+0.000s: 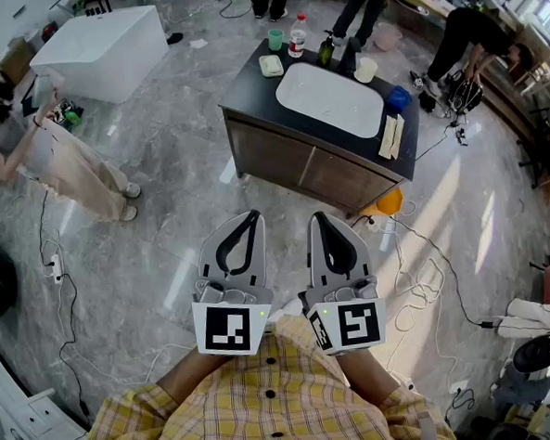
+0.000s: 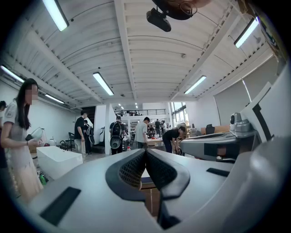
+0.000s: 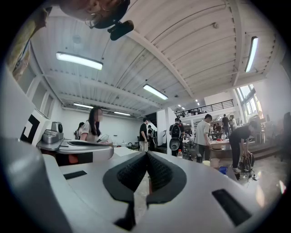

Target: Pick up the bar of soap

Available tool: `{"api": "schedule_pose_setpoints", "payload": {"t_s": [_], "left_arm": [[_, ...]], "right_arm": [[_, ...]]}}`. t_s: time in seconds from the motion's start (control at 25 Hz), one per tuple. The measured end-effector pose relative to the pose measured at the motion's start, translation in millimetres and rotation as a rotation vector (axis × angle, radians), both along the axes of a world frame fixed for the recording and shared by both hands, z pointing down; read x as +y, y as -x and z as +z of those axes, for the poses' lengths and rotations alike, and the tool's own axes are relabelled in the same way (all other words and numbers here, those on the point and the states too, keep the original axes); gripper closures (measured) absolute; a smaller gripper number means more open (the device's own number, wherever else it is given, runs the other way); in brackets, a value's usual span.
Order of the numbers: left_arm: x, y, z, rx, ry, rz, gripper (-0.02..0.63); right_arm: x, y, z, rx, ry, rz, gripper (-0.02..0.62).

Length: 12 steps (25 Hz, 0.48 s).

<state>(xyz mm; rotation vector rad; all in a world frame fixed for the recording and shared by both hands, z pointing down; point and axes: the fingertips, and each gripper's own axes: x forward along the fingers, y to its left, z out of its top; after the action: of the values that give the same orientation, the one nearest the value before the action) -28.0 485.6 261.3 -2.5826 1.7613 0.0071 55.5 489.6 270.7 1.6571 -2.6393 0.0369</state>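
Observation:
A pale bar of soap [image 1: 271, 66] lies on the far left corner of a dark vanity counter [image 1: 248, 84], beside the white basin [image 1: 331, 97]. Both grippers are held close to my body, well short of the counter. My left gripper [image 1: 253, 215] is shut with nothing between its jaws, and in its own view the left gripper [image 2: 145, 150] has its pads pressed together. My right gripper [image 1: 317, 216] stands beside it, also shut and empty. The right gripper [image 3: 146, 154] shows its pads meeting in its own view. The soap cannot be made out in either gripper view.
On the counter stand a green cup [image 1: 275, 40], a red-capped bottle [image 1: 296, 36], a dark bottle [image 1: 325, 51], a cream cup [image 1: 366, 69] and a blue object [image 1: 398, 98]. A white bathtub [image 1: 107, 50] sits at far left. Cables [image 1: 418, 280] trail over the floor; several people stand around.

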Motion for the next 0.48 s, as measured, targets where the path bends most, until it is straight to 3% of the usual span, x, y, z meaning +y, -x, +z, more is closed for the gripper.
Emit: {"api": "schedule_pose_setpoints", "payload": {"t_s": [0.48], "left_arm": [[-0.8,6.8,3.2,0.024,0.022,-0.011,0.594]], "right_arm": [[-0.8,4.1,0.1,0.006,0.002,-0.003,0.575]]}}
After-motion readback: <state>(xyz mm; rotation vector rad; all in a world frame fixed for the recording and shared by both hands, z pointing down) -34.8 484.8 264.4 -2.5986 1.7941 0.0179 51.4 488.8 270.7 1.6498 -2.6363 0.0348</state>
